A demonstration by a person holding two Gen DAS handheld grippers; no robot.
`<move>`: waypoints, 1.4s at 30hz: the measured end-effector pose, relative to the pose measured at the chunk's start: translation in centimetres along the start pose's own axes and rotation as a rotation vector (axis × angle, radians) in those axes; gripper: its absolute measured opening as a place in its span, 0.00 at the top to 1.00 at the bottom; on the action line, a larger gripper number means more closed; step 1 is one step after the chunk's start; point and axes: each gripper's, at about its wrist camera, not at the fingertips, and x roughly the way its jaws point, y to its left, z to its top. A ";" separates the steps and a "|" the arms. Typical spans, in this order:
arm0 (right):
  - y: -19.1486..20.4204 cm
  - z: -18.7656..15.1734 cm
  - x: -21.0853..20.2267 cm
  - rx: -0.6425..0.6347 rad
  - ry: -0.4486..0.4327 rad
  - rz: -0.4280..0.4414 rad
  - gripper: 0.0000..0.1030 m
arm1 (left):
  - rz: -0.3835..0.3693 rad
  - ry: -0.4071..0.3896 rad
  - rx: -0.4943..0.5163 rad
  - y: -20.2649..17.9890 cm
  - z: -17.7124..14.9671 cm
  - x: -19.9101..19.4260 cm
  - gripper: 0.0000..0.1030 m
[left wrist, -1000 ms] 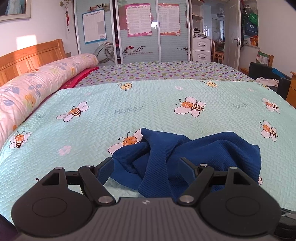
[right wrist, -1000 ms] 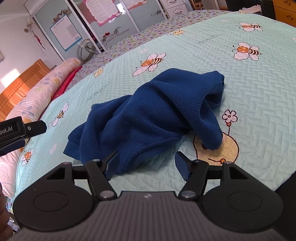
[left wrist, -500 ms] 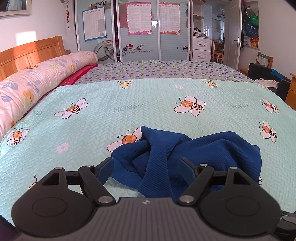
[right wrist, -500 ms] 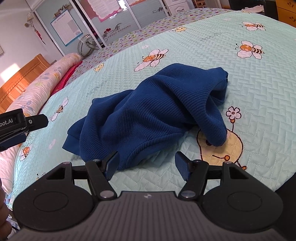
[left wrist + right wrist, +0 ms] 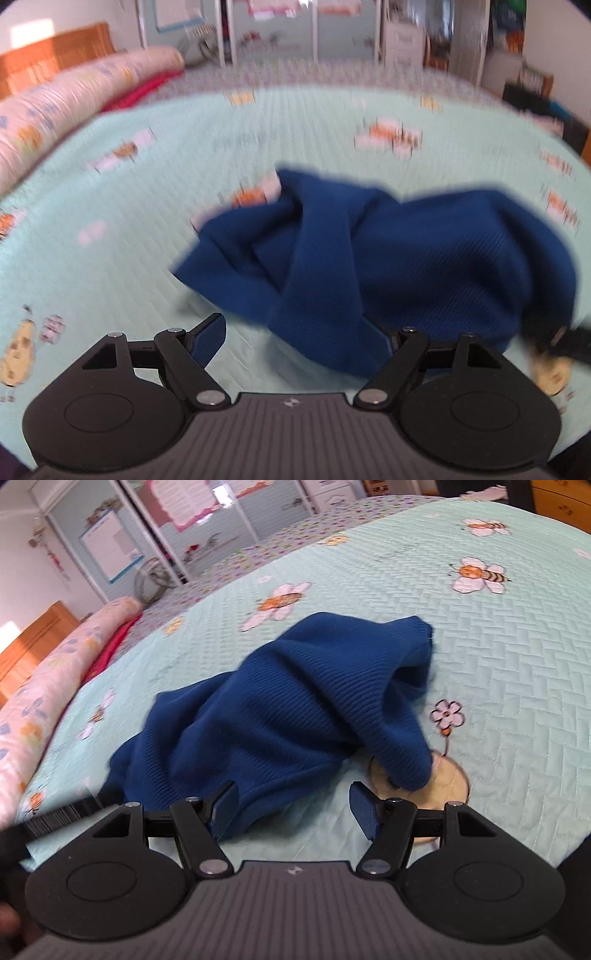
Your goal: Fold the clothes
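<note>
A crumpled dark blue knit sweater (image 5: 424,254) lies on the pale green bee-print bedspread (image 5: 155,206). My left gripper (image 5: 295,339) stands open low over its near left edge. A fold of the sweater sits between the jaws and covers part of the right finger, while the left finger (image 5: 208,338) is clear of it. My right gripper (image 5: 293,812) is open at the sweater's (image 5: 295,709) near hem. Its left finger (image 5: 223,812) is against the hem and its right finger is over bare bedspread (image 5: 498,646). The left wrist view is motion-blurred.
A long floral bolster (image 5: 74,107) and a wooden headboard (image 5: 33,642) run along the left. Wardrobe doors with posters (image 5: 192,502) stand beyond the bed. The other tool's black edge shows at the right (image 5: 569,343) and at the left (image 5: 55,816).
My left gripper has dropped down towards the sweater, which now fills more of its view. The right gripper has crept slightly closer to the hem. The sweater lies as before.
</note>
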 end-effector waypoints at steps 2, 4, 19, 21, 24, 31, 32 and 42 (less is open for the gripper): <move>-0.6 0.7 1.2 0.016 -0.004 -0.020 0.35 | 0.007 0.030 0.007 -0.7 -0.4 2.3 0.21; -1.0 1.4 2.8 0.039 -0.006 -0.033 0.34 | -0.003 0.056 0.007 -1.4 -0.7 4.2 0.21; -0.6 6.0 -9.2 0.020 -0.342 0.276 0.84 | -0.350 -0.446 -0.010 2.2 2.4 -15.0 0.95; -0.4 6.9 -13.0 -0.004 -0.422 0.325 0.84 | -0.368 -0.529 0.011 2.5 2.1 -18.4 0.94; -0.6 6.8 -15.0 -0.005 -0.427 0.373 0.83 | -0.344 -0.522 0.033 2.3 1.3 -18.9 0.92; -0.5 3.7 -11.2 0.000 -0.276 0.323 0.83 | -0.306 -0.305 0.008 2.7 -2.1 -13.2 0.93; -0.1 3.3 -11.1 -0.010 -0.268 0.319 0.83 | -0.307 -0.306 0.004 3.3 -2.3 -13.3 0.93; 1.6 0.2 -9.1 -0.144 -0.047 0.350 0.51 | -0.185 -0.172 -0.077 6.5 -4.2 -9.8 0.56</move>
